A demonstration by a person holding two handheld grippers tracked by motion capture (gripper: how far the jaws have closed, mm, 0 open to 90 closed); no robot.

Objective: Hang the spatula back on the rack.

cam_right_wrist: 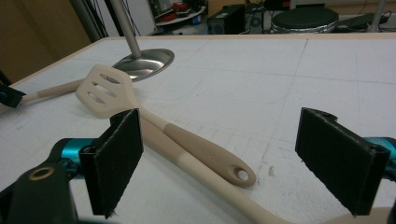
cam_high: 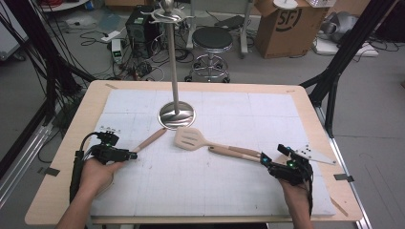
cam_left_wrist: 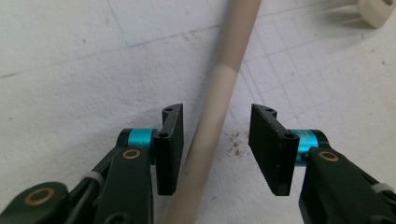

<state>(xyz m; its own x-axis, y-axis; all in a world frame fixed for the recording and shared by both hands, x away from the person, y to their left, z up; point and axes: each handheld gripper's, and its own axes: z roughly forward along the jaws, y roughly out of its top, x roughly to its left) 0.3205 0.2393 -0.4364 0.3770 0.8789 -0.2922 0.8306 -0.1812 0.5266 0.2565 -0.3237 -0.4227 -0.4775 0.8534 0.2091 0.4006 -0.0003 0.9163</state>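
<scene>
While the left gripper [cam_left_wrist: 215, 149] sits low near the left edge of the surface [cam_high: 205, 191], its two black ribbed fingers [cam_left_wrist: 170, 149] straddle a thin round utensil handle [cam_left_wrist: 219, 93] without pressing it; there is a gap on both sides, narrow on the left and wider on the right, so the fingers are open around it. That handle is smooth and matte, tan at the far end and cream toward the camera with a clean colour break; in the high view it lies diagonally on the left half of the surface, its far tip pointing at the stand base [cam_high: 176, 115]. The right gripper [cam_right_wrist: 240, 158] is near the right front corner, its fingers [cam_right_wrist: 116, 158] wide open, flat black pads with a rough foam-like face, nothing clamped. Between them run two more handles: the slotted spatula [cam_high: 191, 138], a cream, flat silicone-looking blade with three slots, tan rounded handle with a hanging hole at the end, and under it a second cream and tan handle [cam_right_wrist: 187, 161] crossing toward the front. The spatula blade lies at mid-surface just in front of the stand base. The stand is polished metal, a round domed foot with a thin upright pole [cam_high: 173, 57]. The surface has a white, grainy, faintly gridded top and a pale wood rim.
</scene>
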